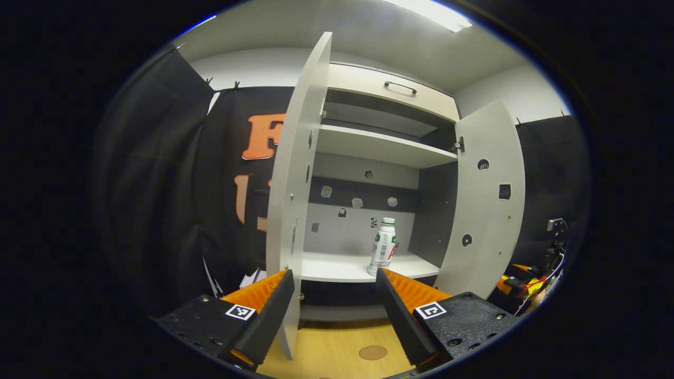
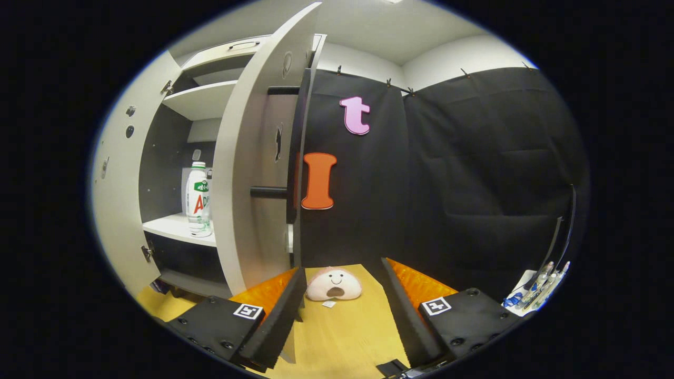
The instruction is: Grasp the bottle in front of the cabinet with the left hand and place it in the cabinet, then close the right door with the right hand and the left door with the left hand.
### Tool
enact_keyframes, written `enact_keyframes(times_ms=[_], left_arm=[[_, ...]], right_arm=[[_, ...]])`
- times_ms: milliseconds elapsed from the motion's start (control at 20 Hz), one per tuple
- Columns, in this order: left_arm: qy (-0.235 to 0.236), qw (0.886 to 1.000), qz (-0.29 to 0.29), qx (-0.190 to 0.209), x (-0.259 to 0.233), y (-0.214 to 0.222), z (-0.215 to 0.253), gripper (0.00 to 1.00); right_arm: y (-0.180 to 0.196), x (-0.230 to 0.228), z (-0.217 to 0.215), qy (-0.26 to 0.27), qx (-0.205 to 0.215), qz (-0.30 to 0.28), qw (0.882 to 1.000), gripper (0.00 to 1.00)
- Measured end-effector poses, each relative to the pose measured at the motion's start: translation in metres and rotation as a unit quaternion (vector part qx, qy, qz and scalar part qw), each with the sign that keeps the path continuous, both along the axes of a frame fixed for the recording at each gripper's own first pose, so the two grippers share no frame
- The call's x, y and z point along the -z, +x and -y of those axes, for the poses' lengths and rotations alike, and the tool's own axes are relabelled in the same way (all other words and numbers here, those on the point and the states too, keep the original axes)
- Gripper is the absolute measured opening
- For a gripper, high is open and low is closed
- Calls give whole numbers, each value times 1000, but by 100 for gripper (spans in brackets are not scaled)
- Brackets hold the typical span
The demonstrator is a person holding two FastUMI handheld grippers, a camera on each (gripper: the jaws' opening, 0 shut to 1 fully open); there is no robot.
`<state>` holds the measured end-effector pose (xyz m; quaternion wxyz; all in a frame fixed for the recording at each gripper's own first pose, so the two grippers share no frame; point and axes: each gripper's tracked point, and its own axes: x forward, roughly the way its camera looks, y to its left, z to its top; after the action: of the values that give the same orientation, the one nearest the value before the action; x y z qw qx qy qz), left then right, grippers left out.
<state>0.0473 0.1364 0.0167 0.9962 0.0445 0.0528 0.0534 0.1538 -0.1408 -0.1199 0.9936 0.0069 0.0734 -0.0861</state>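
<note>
A white bottle [image 1: 383, 246] with a green label stands upright on the cabinet's lower shelf [image 1: 337, 267], near its front right. The bottle [image 2: 198, 199] is also seen in the right gripper view, behind the door's edge. Both cabinet doors stand open: the left door [image 1: 295, 173] edge-on, the right door [image 1: 487, 200] swung wide. My left gripper [image 1: 333, 287] is open and empty, in front of the shelf and apart from the bottle. My right gripper [image 2: 342, 281] is open and empty beside the right door [image 2: 253, 173], whose black handle [image 2: 291, 152] faces the cloth wall.
A small pink plush toy [image 2: 333, 284] lies on the wooden table [image 2: 342, 331] ahead of my right gripper. A round brown disc [image 1: 373, 352] lies on the tabletop below the cabinet. A drawer with a handle [image 1: 400, 86] tops the cabinet. Cables and clutter [image 1: 532, 279] sit at the right.
</note>
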Motion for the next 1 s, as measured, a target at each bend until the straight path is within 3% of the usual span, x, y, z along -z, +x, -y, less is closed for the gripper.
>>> enact_keyframes(times_ms=[150, 200, 650, 700, 800, 1000], left_arm=[[10, 1000, -5, -11, -1, -11, -16, 95], [12, 1000, -4, -16, -2, -14, -23, 95], [8, 998, 9, -69, -6, -48, -64, 95], [8, 997, 12, -73, -8, -52, -68, 95], [6, 997, 12, -82, -6, -56, -76, 95], [16, 994, 5, -107, -3, -65, -99, 95]], right_arm=[[4, 2, -32, 7, -15, -1, 1000, 94], [8, 0, -44, 5, -24, 0, 1000, 87], [45, -1, -132, -33, -93, -4, 995, 87], [49, 0, -141, -30, -105, -6, 994, 87], [52, 2, -152, -27, -113, -9, 993, 98], [45, -7, -160, -26, -121, -5, 992, 98]])
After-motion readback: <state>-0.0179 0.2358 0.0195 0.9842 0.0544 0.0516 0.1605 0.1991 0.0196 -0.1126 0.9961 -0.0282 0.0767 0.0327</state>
